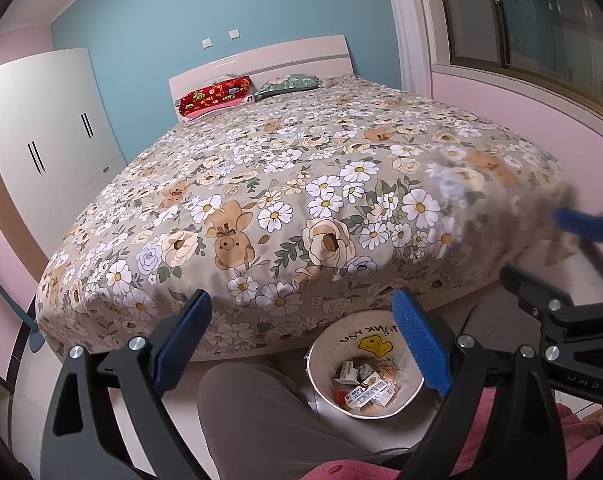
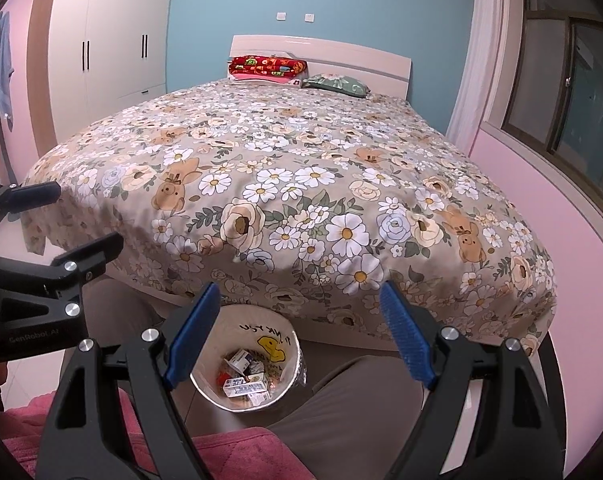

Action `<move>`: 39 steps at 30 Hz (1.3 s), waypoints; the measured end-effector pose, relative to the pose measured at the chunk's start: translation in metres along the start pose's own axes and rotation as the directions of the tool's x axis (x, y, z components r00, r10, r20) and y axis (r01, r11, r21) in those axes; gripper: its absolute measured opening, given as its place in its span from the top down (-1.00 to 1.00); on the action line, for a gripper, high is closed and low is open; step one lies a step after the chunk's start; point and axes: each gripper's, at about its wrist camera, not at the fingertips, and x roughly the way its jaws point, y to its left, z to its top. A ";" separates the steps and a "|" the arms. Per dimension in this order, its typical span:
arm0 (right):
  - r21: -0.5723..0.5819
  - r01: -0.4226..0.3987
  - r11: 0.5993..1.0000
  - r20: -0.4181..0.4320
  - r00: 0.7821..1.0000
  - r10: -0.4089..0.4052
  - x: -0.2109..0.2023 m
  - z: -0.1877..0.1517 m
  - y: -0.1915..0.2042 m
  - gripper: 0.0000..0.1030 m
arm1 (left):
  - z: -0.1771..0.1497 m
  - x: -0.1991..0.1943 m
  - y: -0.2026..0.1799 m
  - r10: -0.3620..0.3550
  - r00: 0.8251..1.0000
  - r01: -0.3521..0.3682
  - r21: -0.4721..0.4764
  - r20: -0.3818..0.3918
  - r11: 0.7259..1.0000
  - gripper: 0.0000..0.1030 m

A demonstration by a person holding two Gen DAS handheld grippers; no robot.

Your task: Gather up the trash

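Left wrist view: left gripper (image 1: 301, 344) hangs w/ blue pads spread wide, nothing between them. Below it, the person's knee in grey trousers, a pink cloth (image 1: 521, 432) nearest the lens. Just beyond the knee, a white bin (image 1: 321, 354) stands on the pale floor, touching or nearly touching the foot of the bed; which, can't tell. Trash (image 1: 363, 390) (small boxes, wrappers) lies in the bin bottom; bin mouth is open from above, w/ the right pad crossing its rim in this view. At the right edge, the other tool shows, blurred.

Right wrist view: right gripper (image 2: 301, 336) also wide apart, empty. Bin (image 2: 291, 334) sits low centre-left between the person's two knees, trash (image 2: 247, 382) inside. Left tool's black frame fills the left edge, fingers parted.

Further out: bed (image 1: 261, 184) w/ flowered cover takes most of the room; cover edge droops over the foot, overhanging near the bin. Narrow floor strip on the left side toward a white wardrobe (image 2: 113, 40); right side runs close along a pink wall under a window (image 2: 561, 92). Far end: red folded blanket (image 2: 267, 66) and green pillow (image 2: 337, 84) against the headboard, blue wall behind.
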 end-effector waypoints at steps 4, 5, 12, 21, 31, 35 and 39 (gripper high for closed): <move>-0.003 -0.004 1.000 -0.005 1.000 0.004 0.001 0.000 0.001 -0.57 | 0.000 0.002 0.001 -0.003 1.000 0.003 -0.011 -0.008 1.000 -0.81; -0.003 -0.005 1.000 -0.003 1.000 0.005 0.000 0.001 0.001 -0.57 | 0.000 0.001 0.002 -0.004 1.000 0.004 -0.012 -0.008 1.000 -0.81; -0.010 -0.009 1.000 -0.012 1.000 0.008 0.003 0.001 0.003 -0.57 | 0.001 0.001 0.001 -0.007 1.000 0.007 -0.014 -0.013 1.000 -0.81; -0.012 -0.012 1.000 -0.012 1.000 0.012 0.003 0.002 0.003 -0.57 | 0.003 0.001 0.001 -0.015 1.000 0.015 -0.010 -0.015 1.000 -0.81; -0.011 -0.017 1.000 -0.012 1.000 0.016 0.003 0.003 0.002 -0.57 | 0.003 0.001 -0.003 -0.055 0.998 0.055 0.006 -0.019 0.998 -0.81; -0.010 -0.016 1.000 -0.012 1.000 0.016 0.003 0.003 0.002 -0.57 | 0.004 -0.002 -0.003 -0.044 0.999 0.044 0.010 -0.006 0.999 -0.81; -0.009 -0.016 1.000 -0.011 1.000 0.016 0.003 0.003 0.001 -0.57 | 0.005 -0.003 -0.002 -0.040 0.999 0.040 0.010 0.000 0.999 -0.81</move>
